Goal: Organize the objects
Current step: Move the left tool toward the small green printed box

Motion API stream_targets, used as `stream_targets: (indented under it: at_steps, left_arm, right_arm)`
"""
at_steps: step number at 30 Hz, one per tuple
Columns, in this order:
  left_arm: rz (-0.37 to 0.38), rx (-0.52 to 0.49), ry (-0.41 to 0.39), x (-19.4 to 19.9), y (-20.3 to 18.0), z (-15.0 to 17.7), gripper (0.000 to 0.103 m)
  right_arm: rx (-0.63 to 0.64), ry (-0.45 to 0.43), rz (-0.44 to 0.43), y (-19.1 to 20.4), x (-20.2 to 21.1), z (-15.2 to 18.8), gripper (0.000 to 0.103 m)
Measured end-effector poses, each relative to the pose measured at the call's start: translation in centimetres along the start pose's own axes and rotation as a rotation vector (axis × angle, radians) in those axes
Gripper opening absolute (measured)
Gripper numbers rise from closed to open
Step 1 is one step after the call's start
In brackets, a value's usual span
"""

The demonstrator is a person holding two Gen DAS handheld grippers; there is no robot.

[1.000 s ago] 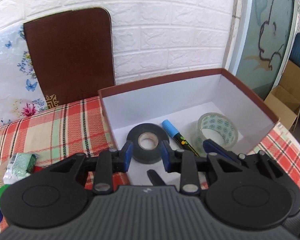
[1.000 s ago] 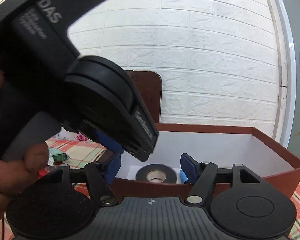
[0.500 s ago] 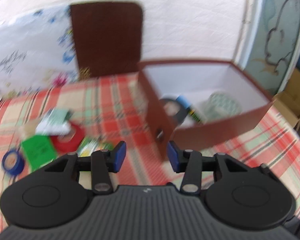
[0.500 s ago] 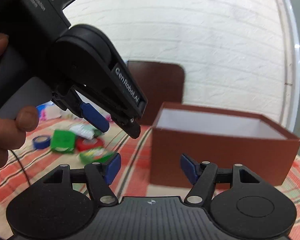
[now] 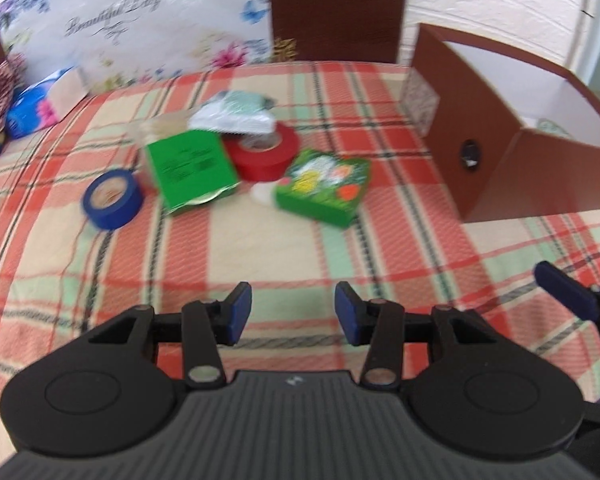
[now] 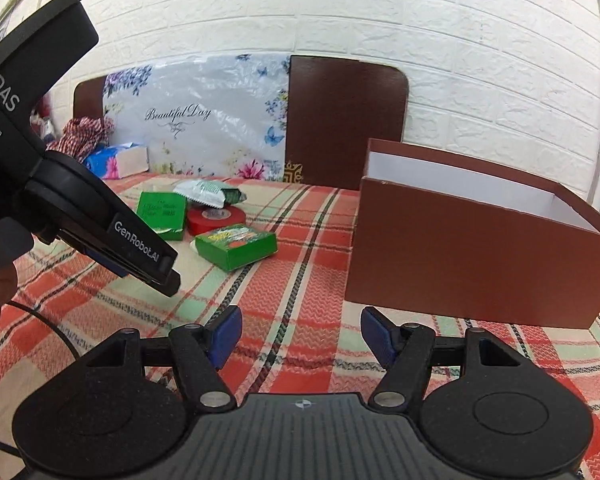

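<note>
A brown box [image 5: 512,168] with a white inside stands at the right of the plaid cloth; it also shows in the right wrist view [image 6: 472,248]. A loose pile lies left of it: a blue tape roll [image 5: 112,194], a green packet [image 5: 190,168], a red tape roll [image 5: 266,150], a green printed box [image 5: 324,186] and a silver-green pouch [image 5: 236,114]. My left gripper [image 5: 293,316] is open and empty, over bare cloth short of the pile. My right gripper [image 6: 300,336] is open and empty, near the box's front left corner.
A floral board [image 6: 196,120] and a dark brown board [image 6: 346,116] lean on the white brick wall. A tissue pack [image 5: 36,100] and a checked cloth [image 6: 82,132] lie at the far left. The left gripper's body [image 6: 80,200] fills the left of the right wrist view.
My left gripper has drawn back out of the box and swung left toward the pile. My right gripper has pulled back from the box too. Both stayed open.
</note>
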State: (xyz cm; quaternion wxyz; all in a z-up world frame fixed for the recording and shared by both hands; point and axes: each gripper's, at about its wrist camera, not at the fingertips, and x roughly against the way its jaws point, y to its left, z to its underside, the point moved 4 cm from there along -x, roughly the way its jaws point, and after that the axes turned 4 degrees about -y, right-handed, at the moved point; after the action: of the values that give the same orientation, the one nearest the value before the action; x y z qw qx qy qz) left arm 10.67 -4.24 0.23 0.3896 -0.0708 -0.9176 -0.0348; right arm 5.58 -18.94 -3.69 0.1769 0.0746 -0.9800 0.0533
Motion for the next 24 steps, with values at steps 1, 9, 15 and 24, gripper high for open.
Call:
stream_targets:
  at_steps: [1,9,15,24]
  left_arm:
    - [-0.006,0.007,0.002,-0.1,0.4,0.1,0.05]
    - [-0.064,0.031,0.005,-1.1,3.1,1.4,0.055]
    - [-0.117,0.028,-0.059,-1.6,5.3,1.7,0.063]
    - [-0.183,0.135,-0.256,-2.4,10.8,3.1,0.088]
  right_arm:
    - [0.01,0.003,-0.001,0.1,0.9,-0.1,0.065]
    - [0.083,0.029,-0.025,1.9,0.1,-0.3,0.065]
    - [0.117,0.077,-0.055,3.2,-0.6,-0.1,0.064]
    - [0.056,0.119,-0.078,3.8,-7.2,-2.5,0.066]
